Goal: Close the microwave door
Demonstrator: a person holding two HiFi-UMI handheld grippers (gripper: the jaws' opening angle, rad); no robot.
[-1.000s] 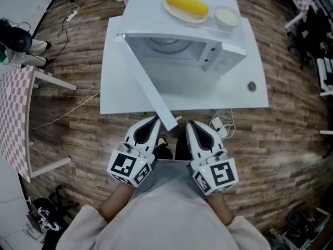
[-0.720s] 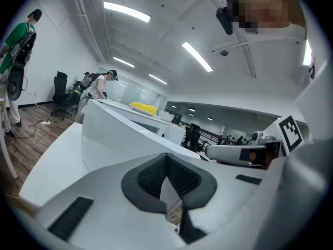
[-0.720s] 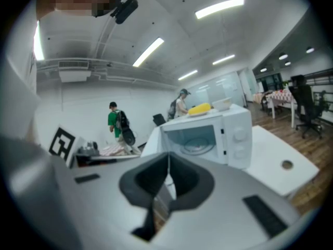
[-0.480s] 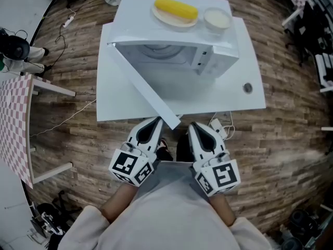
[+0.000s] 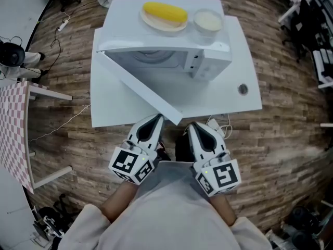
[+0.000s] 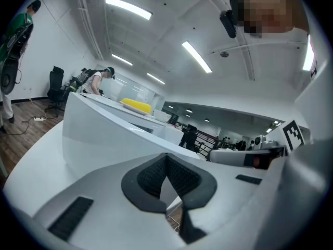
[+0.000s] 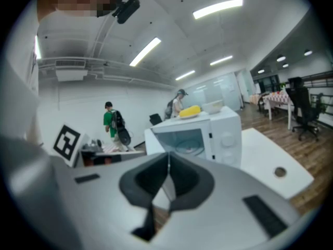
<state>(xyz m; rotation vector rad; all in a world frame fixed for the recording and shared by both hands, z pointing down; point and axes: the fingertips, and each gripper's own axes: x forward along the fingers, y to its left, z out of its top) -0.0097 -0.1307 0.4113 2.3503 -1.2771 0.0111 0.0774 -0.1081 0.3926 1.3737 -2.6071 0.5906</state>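
Microwave door (image 5: 138,90) stands swung wide over the table (image 5: 244,100); closing not yet begun. My left gripper (image 5: 156,120) and right gripper (image 5: 192,125), jaws pressed together, empty, hang near its free edge.

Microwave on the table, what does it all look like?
The microwave is a white, plastic-looking box standing on a white table. Its door, hinged at the left, is swung wide open toward the person, so the round glass tray inside shows. Knobs sit on its right front panel. A plate of yellow food and a small bowl rest on top. The left gripper is near the door's free end.
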